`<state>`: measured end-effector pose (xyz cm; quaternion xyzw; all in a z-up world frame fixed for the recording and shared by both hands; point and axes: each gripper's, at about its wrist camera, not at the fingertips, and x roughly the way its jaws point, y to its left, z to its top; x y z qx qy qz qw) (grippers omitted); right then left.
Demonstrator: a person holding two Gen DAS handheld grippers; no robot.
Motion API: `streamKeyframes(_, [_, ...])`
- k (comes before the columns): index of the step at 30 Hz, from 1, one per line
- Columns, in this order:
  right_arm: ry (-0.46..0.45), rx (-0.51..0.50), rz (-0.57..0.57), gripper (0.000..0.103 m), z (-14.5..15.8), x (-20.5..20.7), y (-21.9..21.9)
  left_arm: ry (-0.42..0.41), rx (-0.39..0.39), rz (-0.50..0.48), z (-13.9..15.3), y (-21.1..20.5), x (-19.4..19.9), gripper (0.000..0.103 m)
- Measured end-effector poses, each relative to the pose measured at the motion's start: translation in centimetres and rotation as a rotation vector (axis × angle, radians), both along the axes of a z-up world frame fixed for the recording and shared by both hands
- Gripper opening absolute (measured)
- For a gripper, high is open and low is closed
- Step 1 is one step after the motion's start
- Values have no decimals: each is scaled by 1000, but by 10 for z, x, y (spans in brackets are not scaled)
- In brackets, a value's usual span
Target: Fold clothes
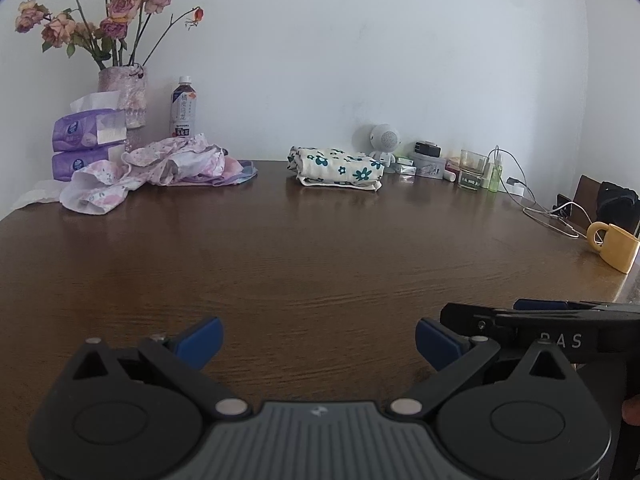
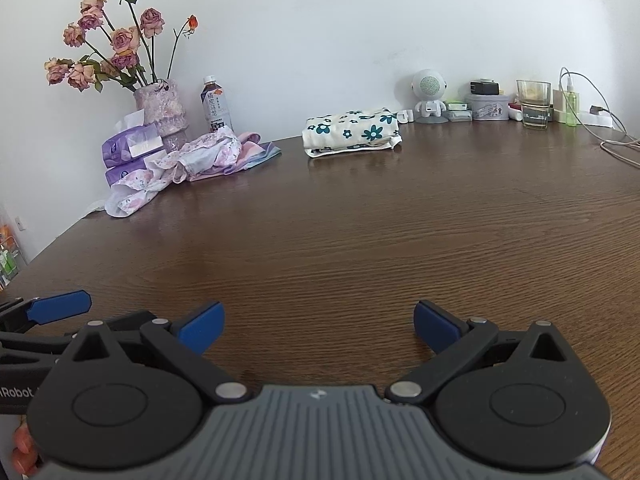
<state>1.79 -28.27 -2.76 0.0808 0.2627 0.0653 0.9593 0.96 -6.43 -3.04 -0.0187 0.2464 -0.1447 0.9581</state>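
Observation:
A crumpled heap of pink floral clothes (image 1: 156,170) (image 2: 188,162) lies at the far left of the brown wooden table (image 1: 312,252) (image 2: 340,232). A folded cream garment with teal flowers (image 1: 340,168) (image 2: 352,132) rests near the wall at the back centre. My left gripper (image 1: 318,340) hovers open over the near table edge, nothing between its blue pads. My right gripper (image 2: 318,326) is open too and holds nothing. The right gripper's fingers (image 1: 532,314) poke in at the lower right of the left wrist view. The left gripper's blue fingertip (image 2: 60,306) shows at the lower left of the right wrist view.
Against the wall stand a vase of dried roses (image 1: 126,92) (image 2: 160,108), purple tissue packs (image 1: 86,140) (image 2: 130,148), a drink bottle (image 1: 183,108) (image 2: 216,104), a white figurine (image 1: 384,140) (image 2: 429,92), small boxes, a glass (image 1: 472,168) (image 2: 532,102) and cables (image 1: 536,204). A yellow mug (image 1: 614,246) sits far right.

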Motion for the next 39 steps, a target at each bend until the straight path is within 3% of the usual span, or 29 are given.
streamKeyframes(39, [-7,13,-11,103,-1,-2,0,55,-47,-21,-4,3,3,103])
